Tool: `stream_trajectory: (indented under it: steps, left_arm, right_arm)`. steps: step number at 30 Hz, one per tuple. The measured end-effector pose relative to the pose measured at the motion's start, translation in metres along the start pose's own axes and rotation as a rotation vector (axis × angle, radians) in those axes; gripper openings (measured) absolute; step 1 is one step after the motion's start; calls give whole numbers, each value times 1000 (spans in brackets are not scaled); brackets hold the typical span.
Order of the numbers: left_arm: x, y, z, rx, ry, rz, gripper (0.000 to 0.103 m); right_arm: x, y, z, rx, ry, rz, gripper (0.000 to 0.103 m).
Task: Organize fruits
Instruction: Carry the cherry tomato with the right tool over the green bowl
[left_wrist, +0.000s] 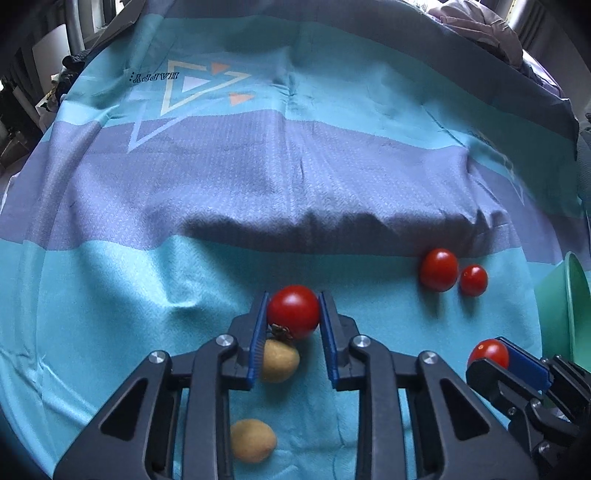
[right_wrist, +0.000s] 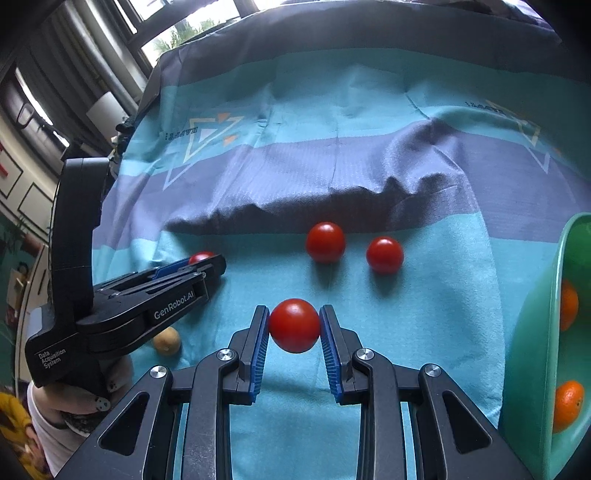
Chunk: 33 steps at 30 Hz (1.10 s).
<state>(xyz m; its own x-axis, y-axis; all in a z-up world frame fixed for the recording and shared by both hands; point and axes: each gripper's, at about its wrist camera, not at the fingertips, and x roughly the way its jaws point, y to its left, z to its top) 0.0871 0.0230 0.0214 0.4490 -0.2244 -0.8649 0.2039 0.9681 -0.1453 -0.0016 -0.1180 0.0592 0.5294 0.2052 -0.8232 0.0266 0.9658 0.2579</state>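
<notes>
Already both tools are gripping: the left tool (left_wrist: 293, 314) is clamped on a stemmed tomato (left_wrist: 293, 311), and the right tool (right_wrist: 294, 325) is clamped on a second tomato (right_wrist: 294, 325), each fruit sitting right between the blue pads near the fingertips.

Judging from this, the main risk is squeezing. These tomatoes are looking smooth and thin-skinned, so too firm a hold may be bruising or splitting them, while too light a hold could be letting one slide out forward, since each is being held close to the tips rather than deep between the fingers. The left tool's tomato is sitting directly above a yellow fruit (left_wrist: 277, 361), with its stem just beside it; any dip of the hand might be nudging that fruit and sending it rolling across the soft blue cloth (left_wrist: 258, 184), which is lying in folds and giving poor footing. A second yellow fruit (left_wrist: 253, 440) is lying nearer the camera, under the tool's frame.

Two more tomatoes (right_wrist: 325, 242) are waiting on the cloth beyond the right tool, near each other but apart. The green bowl (right_wrist: 535, 350) is tipping at the right edge with oranges (right_wrist: 568, 405) inside; carrying both tools toward it together could be making them collide, as they are working close side by side.
</notes>
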Motion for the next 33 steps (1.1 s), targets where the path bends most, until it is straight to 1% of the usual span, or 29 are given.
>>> stream_trajectory:
  steps: [4, 7, 11, 13, 16, 20, 23, 26, 33]
  left_arm:
    - [-34, -8, -5, 11, -80, -14, 27]
    - [-60, -17, -13, 34, -138, -11, 27]
    - [-98, -28, -32, 39, -236, -6, 27]
    - [-117, -32, -44, 33, -280, -27, 27]
    - [-132, -42, -61, 36, -301, -59, 27]
    - [-136, -61, -78, 59, -287, -79, 27]
    - [-137, -74, -88, 62, -280, -100, 27]
    - [-139, -88, -93, 61, -288, -109, 27]
    - [-146, -118, -95, 91, -318, -139, 27]
  right_arm:
    - [-9, -5, 0, 13, -24, 9, 30]
    - [-17, -10, -1, 33, -36, 27, 30]
    - [-34, -15, -6, 50, -68, 39, 30]
    - [-43, -18, -9, 57, -78, 43, 30]
    - [-59, -22, -14, 67, -99, 41, 30]
    - [-74, -28, -28, 79, -129, 56, 30]
    - [-82, -33, -33, 67, -149, 28, 30]
    - [-91, -37, -33, 72, -179, 6, 30]
    - [-121, -52, -34, 70, -260, 0, 30]
